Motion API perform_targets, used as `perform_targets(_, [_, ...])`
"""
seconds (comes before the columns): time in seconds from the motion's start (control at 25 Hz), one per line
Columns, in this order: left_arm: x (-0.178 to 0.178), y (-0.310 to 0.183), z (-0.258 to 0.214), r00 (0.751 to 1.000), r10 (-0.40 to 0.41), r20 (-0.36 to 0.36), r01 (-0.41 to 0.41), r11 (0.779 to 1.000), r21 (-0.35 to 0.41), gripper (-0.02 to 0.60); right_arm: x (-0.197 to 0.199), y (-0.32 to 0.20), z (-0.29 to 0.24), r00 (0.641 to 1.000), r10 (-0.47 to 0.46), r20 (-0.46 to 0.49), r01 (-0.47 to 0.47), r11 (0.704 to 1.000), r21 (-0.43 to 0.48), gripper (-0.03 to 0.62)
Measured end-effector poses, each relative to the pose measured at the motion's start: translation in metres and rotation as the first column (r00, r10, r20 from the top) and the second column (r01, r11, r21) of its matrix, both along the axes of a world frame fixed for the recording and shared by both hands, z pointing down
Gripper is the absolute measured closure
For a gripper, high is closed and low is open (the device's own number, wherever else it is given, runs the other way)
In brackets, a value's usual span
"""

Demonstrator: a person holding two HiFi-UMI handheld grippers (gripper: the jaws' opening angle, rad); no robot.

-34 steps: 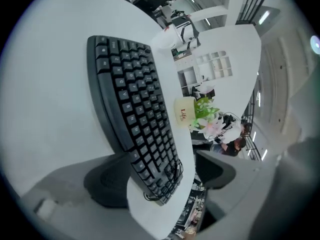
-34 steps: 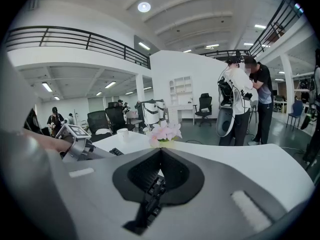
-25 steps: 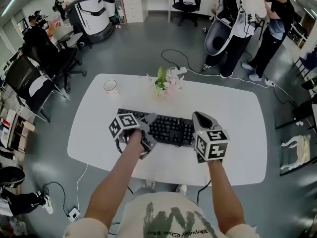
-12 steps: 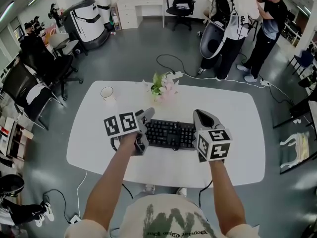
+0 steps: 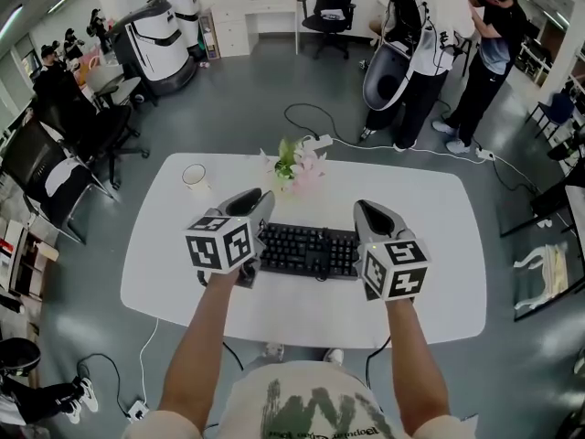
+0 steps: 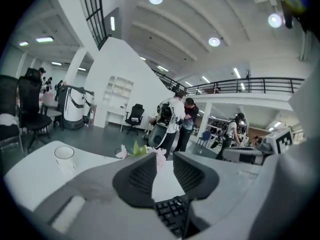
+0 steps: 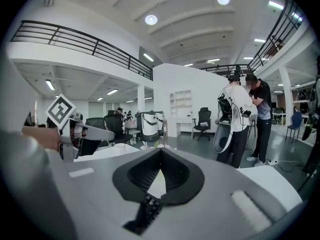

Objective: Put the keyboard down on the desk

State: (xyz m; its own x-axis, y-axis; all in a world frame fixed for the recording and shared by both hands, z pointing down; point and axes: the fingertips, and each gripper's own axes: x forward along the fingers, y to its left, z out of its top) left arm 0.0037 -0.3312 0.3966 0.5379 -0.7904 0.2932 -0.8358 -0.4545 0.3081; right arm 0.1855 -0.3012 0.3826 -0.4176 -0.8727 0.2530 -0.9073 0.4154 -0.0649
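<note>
Keyboard is in neither pair of jaws as we read it. On the left gripper the jaws have just been closing and now stand a narrow slit apart. Nothing is between them, and only the desk top and some keys show through the gap. On the right gripper the jaw tips meet, closed on nothing.

Moving outward, both grippers hang above the ends of the keyboard, the left gripper over its left end and the right gripper over its right end. The keyboard lies flat on the white desk, roughly in the middle and nearer our edge. A cup stands well apart at the back left. A bunch of flowers sits just behind the keyboard.

We judge the set-down as good as done, with only the withdrawal left. To finish well we would lift both hands straight up and back towards us. We would keep the jaws clear of the keyboard's ends so it is not nudged askew, and stay away from the flowers.
</note>
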Motion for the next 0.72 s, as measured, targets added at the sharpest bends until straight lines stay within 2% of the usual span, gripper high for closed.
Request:
perform_targets(0.12, [-0.001, 0.004, -0.002, 0.998, 0.005, 0.057, -0.007, 0.999, 0.05, 0.494, -0.001, -0.001, -0.004, 1.0, 0.0, 0.008, 0.0, 1.0, 0.009, 0.595])
perform_targets(0.24, [0.0, 0.008, -0.002, 0.995, 0.003, 0.099, -0.011, 0.996, 0.085, 0.558, 0.0, -0.001, -0.009, 1.0, 0.004, 0.012, -0.004, 1.0, 0.016, 0.595])
perform_targets(0.36, [0.001, 0.011, 0.001, 0.991, 0.009, 0.132, -0.022, 0.995, 0.099, 0.56, 0.002, 0.0, -0.011, 1.0, 0.013, 0.008, -0.013, 0.999, 0.032, 0.595])
perform_targets(0.72, [-0.003, 0.008, -0.002, 0.988, -0.02, 0.151, 0.003, 0.993, 0.115, 0.578, 0.005, -0.001, -0.013, 1.0, 0.016, 0.006, -0.016, 0.999, 0.039, 0.595])
